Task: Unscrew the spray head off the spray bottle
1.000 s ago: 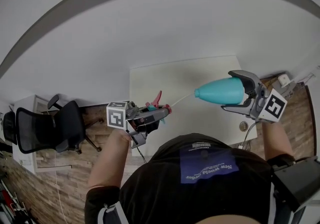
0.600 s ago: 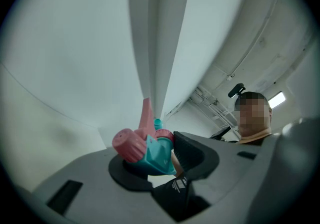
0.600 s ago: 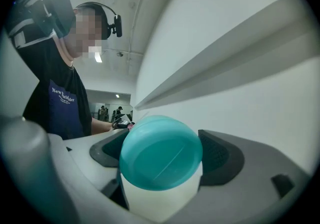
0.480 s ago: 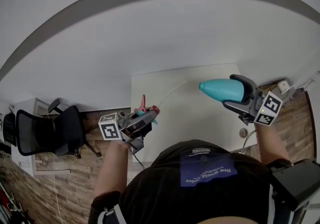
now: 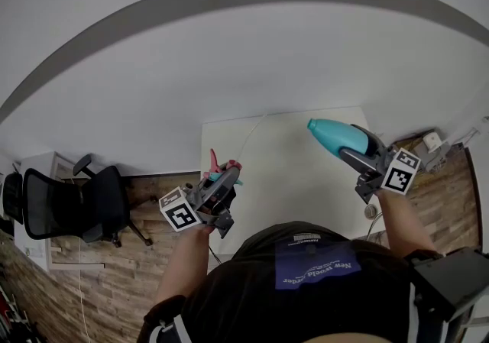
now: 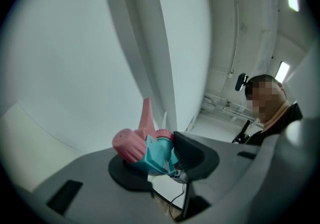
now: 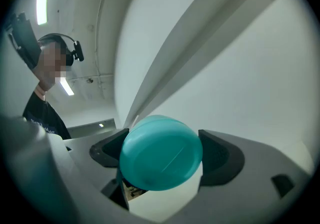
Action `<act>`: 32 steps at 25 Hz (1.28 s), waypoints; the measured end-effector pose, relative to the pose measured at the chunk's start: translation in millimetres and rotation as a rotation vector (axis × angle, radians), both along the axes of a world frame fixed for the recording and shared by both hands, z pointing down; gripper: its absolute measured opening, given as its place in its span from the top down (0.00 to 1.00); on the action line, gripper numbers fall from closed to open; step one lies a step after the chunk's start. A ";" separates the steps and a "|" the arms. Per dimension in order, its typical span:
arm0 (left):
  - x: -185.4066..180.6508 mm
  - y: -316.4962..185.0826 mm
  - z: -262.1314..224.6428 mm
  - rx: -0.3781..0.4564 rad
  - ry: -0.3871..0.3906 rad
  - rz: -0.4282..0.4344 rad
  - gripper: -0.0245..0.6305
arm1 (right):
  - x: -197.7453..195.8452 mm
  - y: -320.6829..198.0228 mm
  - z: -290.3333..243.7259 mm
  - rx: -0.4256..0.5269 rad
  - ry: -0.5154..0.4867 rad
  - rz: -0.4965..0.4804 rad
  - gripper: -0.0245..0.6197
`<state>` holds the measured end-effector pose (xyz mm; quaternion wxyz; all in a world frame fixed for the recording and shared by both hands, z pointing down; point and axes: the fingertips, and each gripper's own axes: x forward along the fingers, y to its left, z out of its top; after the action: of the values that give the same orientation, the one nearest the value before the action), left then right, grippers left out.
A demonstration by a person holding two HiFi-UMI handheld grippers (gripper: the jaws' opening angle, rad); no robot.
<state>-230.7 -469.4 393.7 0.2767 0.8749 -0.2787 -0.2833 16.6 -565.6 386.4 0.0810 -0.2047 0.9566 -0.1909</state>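
Between the two dark pads of the left gripper (image 6: 161,157) sits the spray head (image 6: 142,147). It is clamped by its teal body, with the pink nozzle bulging to the left and the pink trigger standing upright. The jaws are only partly closed, as far as the head's width allows.

From the head view, that left gripper (image 5: 221,179) is low and to the left, near the front edge of the white table (image 5: 290,181). The spray head (image 5: 220,168) pokes out past its tips. A thin pale dip tube (image 5: 248,135) curves up from the head across the tabletop toward the far edge.

The right gripper (image 7: 162,153) has its jaws set wide and pressed on either side of the teal bottle (image 7: 161,152), whose round base fills the space between the pads (it faces that camera squarely). In the head view the right gripper (image 5: 353,141) is held above the table's far right corner. The bottle (image 5: 335,133) lies nearly level, its narrow neck end pointing up and left. Head and bottle are well apart, with the head already off the neck.

Each gripper's marker cube sits toward the person, the left cube (image 5: 180,211) and the right cube (image 5: 399,174). A black office chair (image 5: 69,204) stands on the wood floor (image 5: 92,280) at the far left.
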 end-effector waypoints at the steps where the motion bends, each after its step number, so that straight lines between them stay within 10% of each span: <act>1: 0.4 -0.7 1.9 0.002 -0.009 -0.015 0.75 | -0.1 -1.5 1.4 -0.021 -0.017 0.005 0.30; 32: 10.8 2.8 10.4 0.005 -0.051 -0.055 0.75 | 4.1 -7.9 7.4 -0.067 -0.097 0.064 0.30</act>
<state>-219.8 -466.6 404.2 0.2596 0.8745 -0.3088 -0.2691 20.7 -573.5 393.7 0.1266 -0.2284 0.9375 -0.2301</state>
